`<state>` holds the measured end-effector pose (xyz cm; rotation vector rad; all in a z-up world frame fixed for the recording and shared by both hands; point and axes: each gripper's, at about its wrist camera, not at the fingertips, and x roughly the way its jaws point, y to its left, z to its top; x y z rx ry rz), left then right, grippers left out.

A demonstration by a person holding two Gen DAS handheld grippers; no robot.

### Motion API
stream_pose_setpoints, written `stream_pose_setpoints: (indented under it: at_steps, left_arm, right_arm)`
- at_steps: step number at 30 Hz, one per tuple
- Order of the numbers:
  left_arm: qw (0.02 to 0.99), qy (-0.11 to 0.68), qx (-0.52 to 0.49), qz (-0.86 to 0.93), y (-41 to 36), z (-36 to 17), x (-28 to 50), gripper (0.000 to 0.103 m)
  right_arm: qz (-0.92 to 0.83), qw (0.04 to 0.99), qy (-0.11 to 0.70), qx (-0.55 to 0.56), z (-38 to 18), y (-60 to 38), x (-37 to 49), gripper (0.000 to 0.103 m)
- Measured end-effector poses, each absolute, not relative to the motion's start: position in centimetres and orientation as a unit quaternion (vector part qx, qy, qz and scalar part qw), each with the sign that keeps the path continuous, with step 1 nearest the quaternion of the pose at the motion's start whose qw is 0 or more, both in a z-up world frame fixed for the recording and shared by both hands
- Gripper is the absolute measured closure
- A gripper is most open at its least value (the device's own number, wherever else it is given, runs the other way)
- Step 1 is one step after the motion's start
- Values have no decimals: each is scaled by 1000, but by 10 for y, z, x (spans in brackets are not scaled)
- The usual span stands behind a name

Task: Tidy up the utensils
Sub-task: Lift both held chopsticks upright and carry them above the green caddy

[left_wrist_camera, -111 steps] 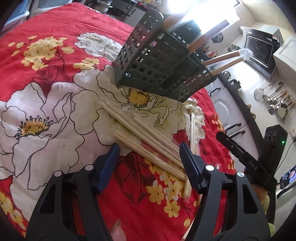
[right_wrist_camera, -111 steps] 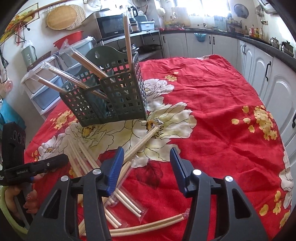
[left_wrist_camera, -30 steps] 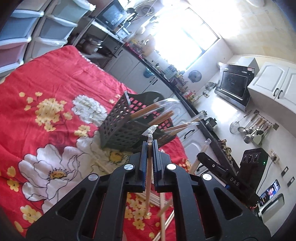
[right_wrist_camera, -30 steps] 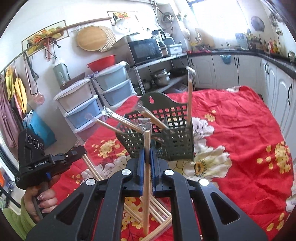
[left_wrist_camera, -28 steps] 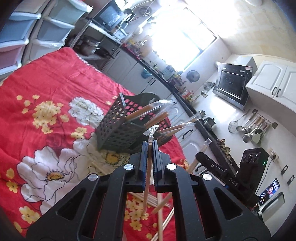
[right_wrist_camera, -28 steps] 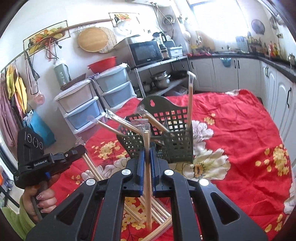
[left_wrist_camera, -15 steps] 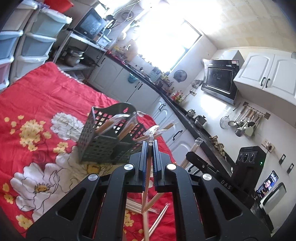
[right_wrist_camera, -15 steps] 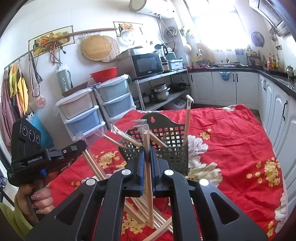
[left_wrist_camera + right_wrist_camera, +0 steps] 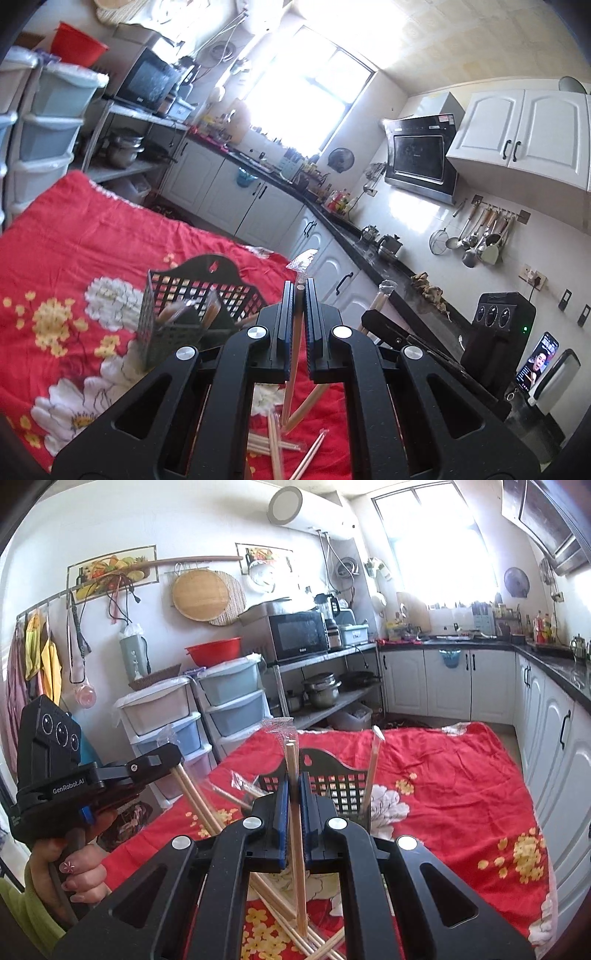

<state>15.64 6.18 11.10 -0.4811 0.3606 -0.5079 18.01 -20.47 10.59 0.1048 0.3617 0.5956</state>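
Left claw clamped on a wrapped chopstick pair above the red floral spread

The left claw [image 9: 299, 291] had its jaws pinched tight on a pair of chopsticks [image 9: 293, 354] in clear wrap, held roughly upright with the crinkly wrap tip poking out on top. Off to the left sat the dark mesh utensil basket [image 9: 192, 314] on the flowered cloth [image 9: 74, 251], a few wrapped sticks already leaning inside. More loose chopsticks [image 9: 280, 443] lay scattered below the claw. The right claw [image 9: 369, 318] showed at right, gripping its own wrapped pair [image 9: 380, 295].

Sunlit kitchen, bright window [image 9: 306, 85], white cabinets [image 9: 447, 683], microwave [image 9: 299, 635]
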Motion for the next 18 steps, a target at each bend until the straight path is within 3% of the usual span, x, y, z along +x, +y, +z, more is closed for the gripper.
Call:
stream_pose_setpoints:
  at_steps: [18]
  left_arm:
    - [941,116,-220,-231,73,155,159,100]
  right_arm:
    - [301,945,122,44,147,-187,191,97]
